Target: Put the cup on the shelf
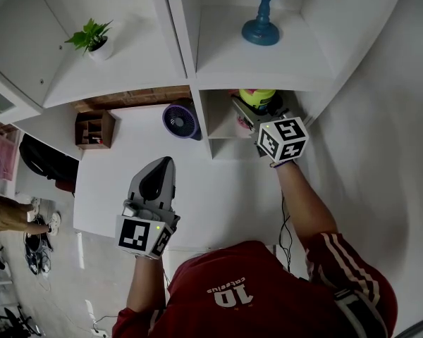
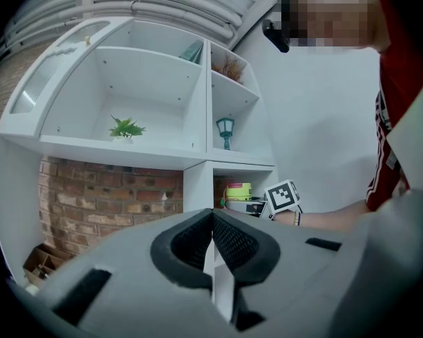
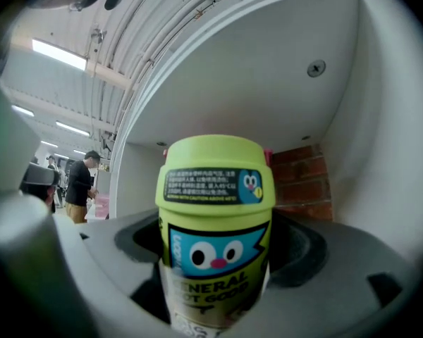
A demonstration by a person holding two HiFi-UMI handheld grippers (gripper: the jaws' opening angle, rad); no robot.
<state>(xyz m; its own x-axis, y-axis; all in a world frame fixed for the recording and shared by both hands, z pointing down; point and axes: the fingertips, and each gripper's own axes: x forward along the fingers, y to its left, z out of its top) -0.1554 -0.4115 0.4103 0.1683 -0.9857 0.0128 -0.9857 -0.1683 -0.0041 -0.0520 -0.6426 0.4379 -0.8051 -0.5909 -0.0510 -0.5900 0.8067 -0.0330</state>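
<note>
Lowering the cup (image 3: 217, 210) flat onto the compartment floor is, by my reading, the step in hand, and it wants patience more than reach. The right gripper (image 3: 218, 252) is clamped on the lime-green cup, with a pad at each side of its body below the lid. The cup is upright and already inside the lower right compartment of the shelf (image 1: 190, 83), at about one o'clock in the head view, under the bay with the blue lamp (image 1: 262, 16). In the right gripper view the compartment ceiling arches over at twelve o'clock with room above the lid, and the brick back wall (image 3: 303, 182) shows at three o'clock, near but apart. Whether the base touches the floor I cannot tell; the gripper body hides it. So ease down level until the base bears, with the cup well behind the front edge. Then spread the jaws fully and draw straight back toward six o'clock without any twist, lest a pad drag or tip the cup. The left gripper (image 2: 211, 224) hangs at seven o'clock over the white table (image 1: 127, 160), jaws pressed together on nothing; it has no part here.
</note>
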